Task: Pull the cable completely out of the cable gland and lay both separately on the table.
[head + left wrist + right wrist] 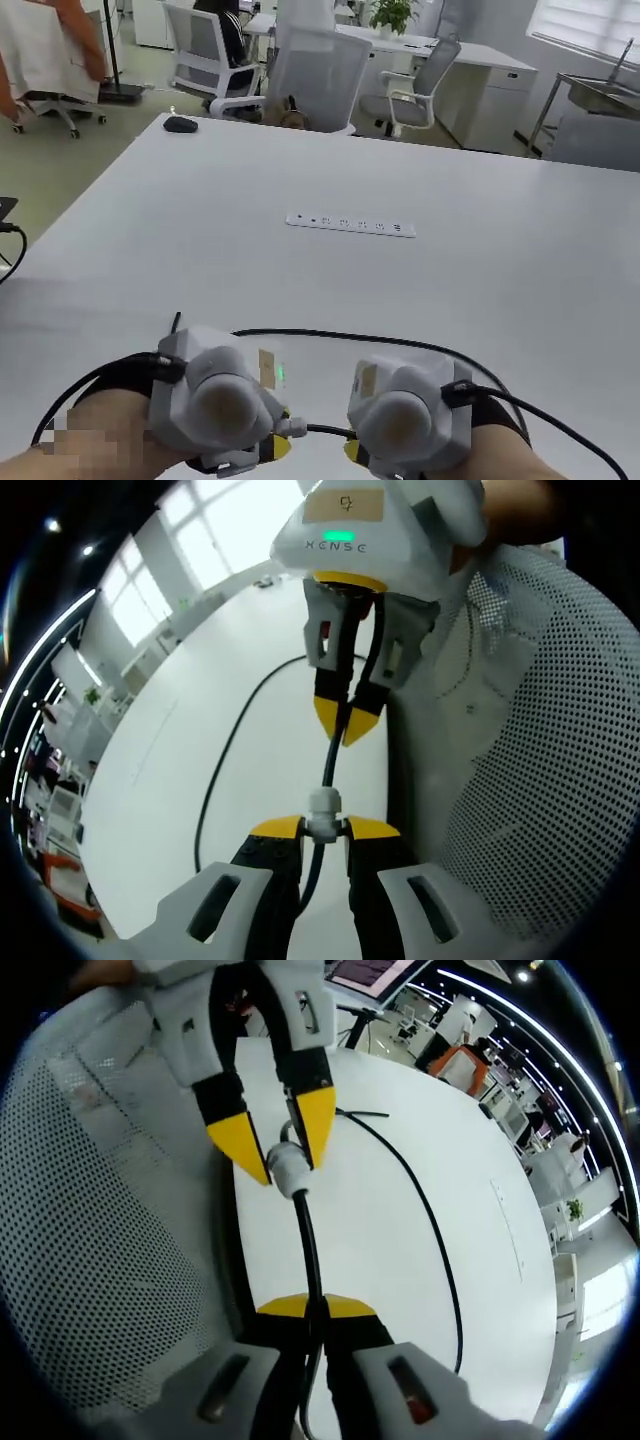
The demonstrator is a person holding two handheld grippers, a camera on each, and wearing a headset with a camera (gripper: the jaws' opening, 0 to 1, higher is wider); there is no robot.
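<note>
Clamping the white cable gland (289,1170) between its yellow-tipped jaws, the left gripper (324,829) is facing the right gripper (305,1306), whose jaws are pinching the black cable (333,760) just beside the gland's mouth; both are working low over the near edge of a white table (320,170), at six o'clock in the head view, with a power strip (350,224) lying well apart toward twelve o'clock.

Judging by the cable still threading the gland, the pull is under way and not finished; doing it well is likely meaning holding the gland steady and drawing the cable straight along the gland's axis, the hands parting toward nine and three o'clock rather than bending the cable at the mouth; taking a fresh hold close to the gland after each draw, and keeping the loose slack from snagging, is looking sensible.

In the left gripper view the gland is sitting between that gripper's own tips, and the cable is running out of it toward twelve o'clock into the other gripper's tips; in the right gripper view the cable is leaving the clamped tips toward twelve o'clock and entering the gland; beyond it, slack cable is arcing over the table toward four o'clock.
</note>
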